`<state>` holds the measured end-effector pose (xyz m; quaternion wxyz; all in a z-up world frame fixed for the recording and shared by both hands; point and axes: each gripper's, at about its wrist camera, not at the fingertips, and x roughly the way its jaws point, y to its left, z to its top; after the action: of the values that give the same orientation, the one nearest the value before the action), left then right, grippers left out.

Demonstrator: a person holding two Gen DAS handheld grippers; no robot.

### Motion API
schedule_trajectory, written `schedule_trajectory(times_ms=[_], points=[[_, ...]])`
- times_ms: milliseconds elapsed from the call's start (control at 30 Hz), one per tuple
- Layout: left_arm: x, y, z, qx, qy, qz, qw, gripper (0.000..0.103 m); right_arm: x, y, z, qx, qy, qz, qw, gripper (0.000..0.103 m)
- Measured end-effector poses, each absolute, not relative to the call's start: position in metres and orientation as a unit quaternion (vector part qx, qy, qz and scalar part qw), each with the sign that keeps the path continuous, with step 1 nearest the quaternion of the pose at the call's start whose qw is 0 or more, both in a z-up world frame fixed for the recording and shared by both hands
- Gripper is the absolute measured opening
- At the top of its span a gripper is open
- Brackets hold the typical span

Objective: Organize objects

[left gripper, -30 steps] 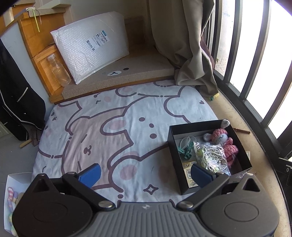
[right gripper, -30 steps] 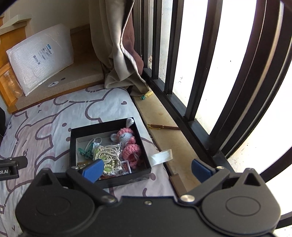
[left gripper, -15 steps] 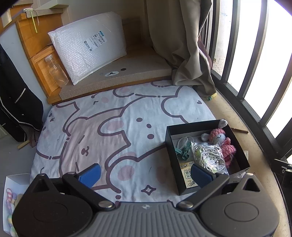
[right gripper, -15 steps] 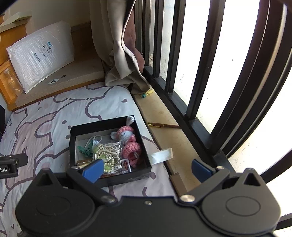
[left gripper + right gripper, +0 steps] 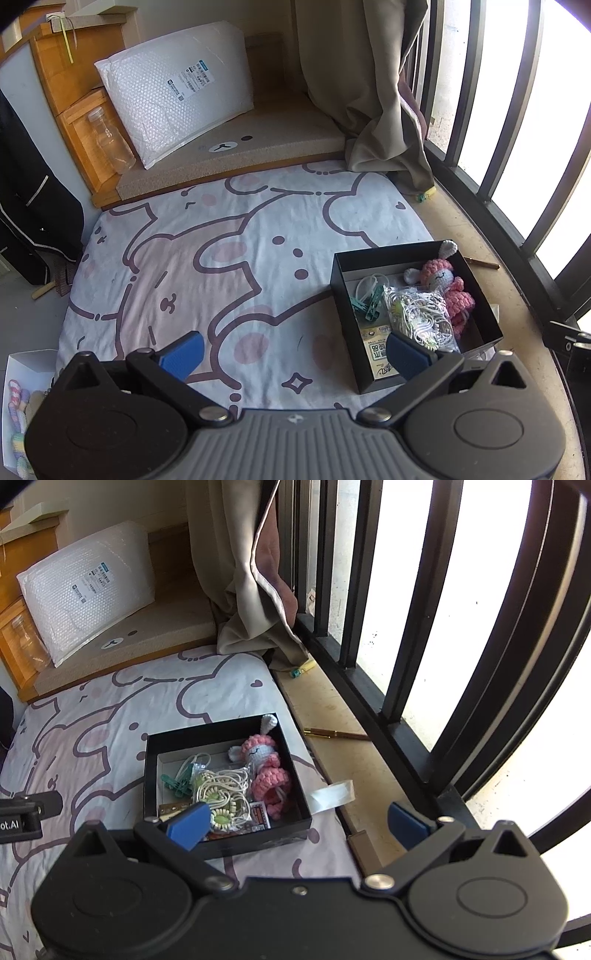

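**One black box, filled, at the bed's window edge; both tongs spread and empty**

Left wrist view, left to right: one white carton (image 5: 22, 373) at 8 o'clock is cut off by the frame, with pastel knitted pieces inside that are too small to count. One clear plastic bottle (image 5: 110, 142) stands at 10 o'clock against a wooden cabinet. One white bubble-wrap mailer (image 5: 177, 88) leans at 11 o'clock on a speckled tan cushion. The bed sheet (image 5: 229, 258) is soft white cotton printed with pink cartoon outlines. The left tongs (image 5: 291, 350) hang over it with the blue pads far apart, holding nothing.

One square black box (image 5: 341, 317) sits at 3 o'clock on the sheet. Inside lie one pink crocheted doll (image 5: 448, 284), one clear bag of cream beaded cord (image 5: 419, 317), green plastic clips (image 5: 369, 306) tangled so that their number is unclear, and one printed card (image 5: 376, 350) partly hidden behind a blue pad.

Right wrist view: the right tongs (image 5: 297, 825) are likewise spread and empty, the left pad overlapping the box's near edge. One white paper scrap (image 5: 332, 794) lies just beside the box. One slim brown pen (image 5: 336, 734) rests on the wooden ledge at 1 o'clock, below black window bars (image 5: 417, 602).
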<state>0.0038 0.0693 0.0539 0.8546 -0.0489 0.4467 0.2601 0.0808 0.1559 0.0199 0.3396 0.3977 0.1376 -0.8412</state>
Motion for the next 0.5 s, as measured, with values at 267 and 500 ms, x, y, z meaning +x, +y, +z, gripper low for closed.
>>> schedule_trajectory(times_ms=[267,500], points=[[0.0035,0.0692,0.0530,-0.051,0.447,0.259,0.855,0.103,0.0812,0.1557,0.0200,0.398,0.137,-0.841,0.340,0.103],[0.0041,0.0688,0.0528,-0.051,0.447,0.258,0.855,0.103,0.0812,0.1558,0.0200,0.398,0.138,-0.841,0.340,0.103]])
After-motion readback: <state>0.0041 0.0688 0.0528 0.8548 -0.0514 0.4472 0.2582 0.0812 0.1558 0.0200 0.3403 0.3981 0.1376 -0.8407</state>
